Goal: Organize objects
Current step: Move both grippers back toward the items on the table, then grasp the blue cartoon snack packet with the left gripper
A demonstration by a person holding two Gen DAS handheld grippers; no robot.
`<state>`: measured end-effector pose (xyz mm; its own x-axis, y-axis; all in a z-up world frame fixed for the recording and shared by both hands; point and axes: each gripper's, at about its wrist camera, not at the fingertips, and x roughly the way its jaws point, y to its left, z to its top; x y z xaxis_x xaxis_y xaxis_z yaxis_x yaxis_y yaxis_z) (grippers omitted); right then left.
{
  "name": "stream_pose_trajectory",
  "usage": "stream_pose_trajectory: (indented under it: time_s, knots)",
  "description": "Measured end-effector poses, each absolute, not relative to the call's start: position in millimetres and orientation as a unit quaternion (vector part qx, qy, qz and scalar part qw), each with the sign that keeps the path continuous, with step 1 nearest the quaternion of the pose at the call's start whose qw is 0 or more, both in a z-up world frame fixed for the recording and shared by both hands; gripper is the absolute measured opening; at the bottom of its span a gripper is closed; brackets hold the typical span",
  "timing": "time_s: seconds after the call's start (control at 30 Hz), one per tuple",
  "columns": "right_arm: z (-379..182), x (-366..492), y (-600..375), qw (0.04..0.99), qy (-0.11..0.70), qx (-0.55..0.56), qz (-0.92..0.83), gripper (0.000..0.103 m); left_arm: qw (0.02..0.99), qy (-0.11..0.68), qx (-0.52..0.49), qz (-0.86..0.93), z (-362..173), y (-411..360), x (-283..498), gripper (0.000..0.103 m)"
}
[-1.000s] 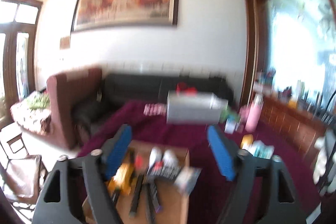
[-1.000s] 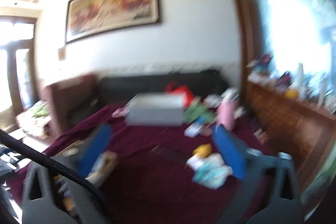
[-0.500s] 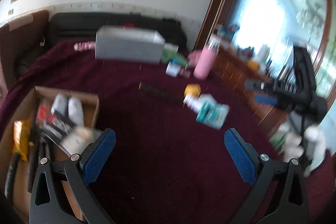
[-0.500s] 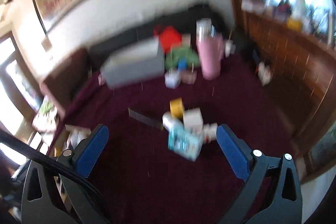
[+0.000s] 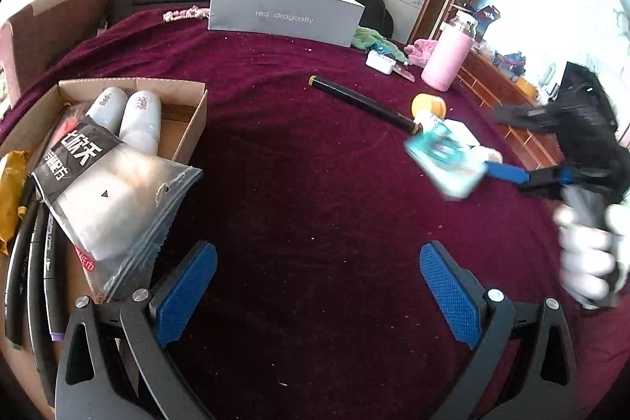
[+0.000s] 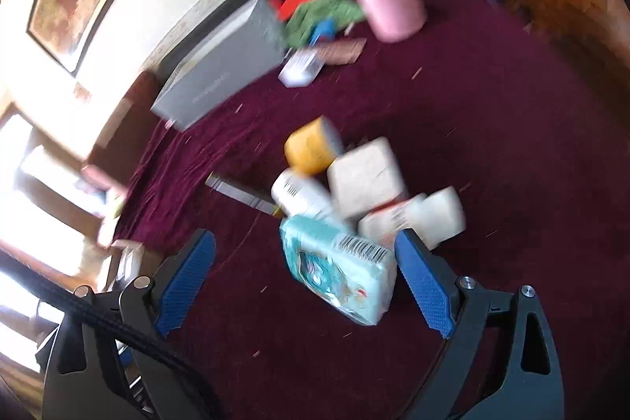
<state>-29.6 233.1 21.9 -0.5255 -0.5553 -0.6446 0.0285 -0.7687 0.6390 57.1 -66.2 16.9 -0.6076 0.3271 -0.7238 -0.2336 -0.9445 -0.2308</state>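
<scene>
Maroon velvet tabletop [image 5: 315, 184] under left gripper [image 5: 315, 294], fingers spread wide, empty; brown cardboard box [image 5: 185, 128] of bottles and pouches at left. Right view: right gripper [image 6: 303, 286] fingers wide apart, nothing gripped, blurred pale-teal plastic packet [image 6: 338, 270] lying between fingertips beside white boxes [image 6: 366, 176].

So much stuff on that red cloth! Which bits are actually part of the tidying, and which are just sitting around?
Part of the tidying:
- teal packet, between the open right gripper fingers
- yellow-capped jar
- white boxes
- black stick
- cardboard box, already partly filled
- left gripper, open

Probably just lying about:
- grey box
- pink bottle
- green cloth
</scene>
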Motion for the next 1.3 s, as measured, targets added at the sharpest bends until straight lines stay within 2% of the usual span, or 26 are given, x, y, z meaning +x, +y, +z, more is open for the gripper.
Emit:
stream_pose_trajectory:
  time_s: [0.07,0.13,0.3,0.57,0.73,1.1,1.3]
  knots:
    - [14,-23,211,0.321,-0.340,0.471,-0.748,0.094,0.162,-0.055,-0.415,0.894,17,-65,58,0.101]
    - [28,-7,200,0.367,-0.327,0.446,-0.748,0.094,0.159,-0.053,-0.416,0.894,18,-65,59,0.101]
    - [63,16,213,0.233,-0.265,0.395,-0.848,0.094,0.146,-0.033,-0.428,0.891,13,-56,52,0.101]
    - [59,7,220,0.088,-0.244,0.351,-0.900,0.094,0.115,0.016,-0.453,0.884,4,-42,45,0.101]
    - [45,1,238,0.078,-0.264,0.334,-0.901,0.093,0.079,0.063,-0.477,0.873,-6,-30,41,0.102]
    - [39,3,255,0.087,-0.296,0.326,-0.894,0.094,0.077,0.064,-0.482,0.870,-8,-31,41,0.102]
    - [40,8,264,0.080,-0.310,0.316,-0.893,0.094,0.143,0.049,-0.463,0.873,16,-18,56,0.098]
